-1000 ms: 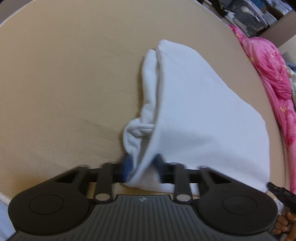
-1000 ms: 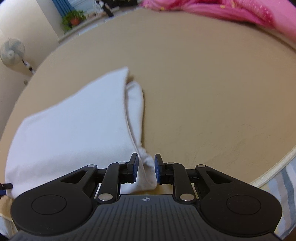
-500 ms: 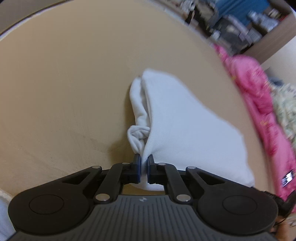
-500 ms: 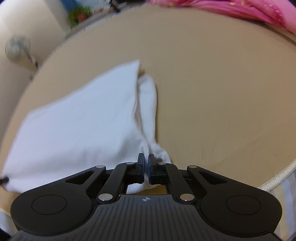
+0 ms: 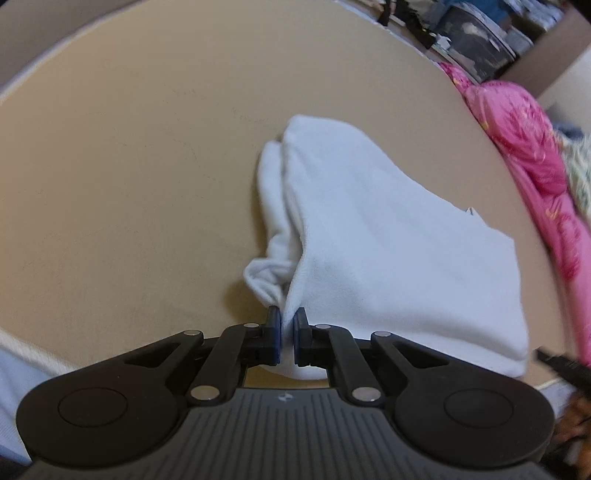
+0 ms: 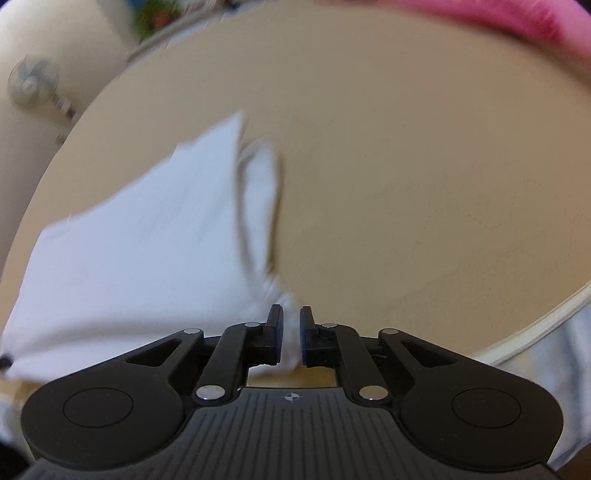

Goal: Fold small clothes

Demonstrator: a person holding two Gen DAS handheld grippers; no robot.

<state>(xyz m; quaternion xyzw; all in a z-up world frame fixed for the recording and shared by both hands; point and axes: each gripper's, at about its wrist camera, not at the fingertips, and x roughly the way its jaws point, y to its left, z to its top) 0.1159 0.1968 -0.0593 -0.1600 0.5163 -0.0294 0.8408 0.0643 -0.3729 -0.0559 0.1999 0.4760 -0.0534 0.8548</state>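
A small white garment [image 5: 388, 243] lies folded on the tan table [image 5: 129, 184]. My left gripper [image 5: 287, 318] is shut on its near left corner, with cloth pinched between the blue pads. In the right wrist view the same garment [image 6: 147, 251] spreads to the left, blurred by motion. My right gripper [image 6: 291, 317] is shut on its near right corner, with white cloth between the pads. Both corners are lifted slightly above the table.
A pink quilt [image 5: 524, 140] lies past the table's far right edge and shows as a pink band in the right wrist view [image 6: 498, 22]. Cluttered shelves [image 5: 476, 40] stand behind. A fan [image 6: 33, 83] stands at the far left.
Both grippers went from open around the garment's near corners to shut on them. The corners have since lifted a little, and the right view now blurs with motion.
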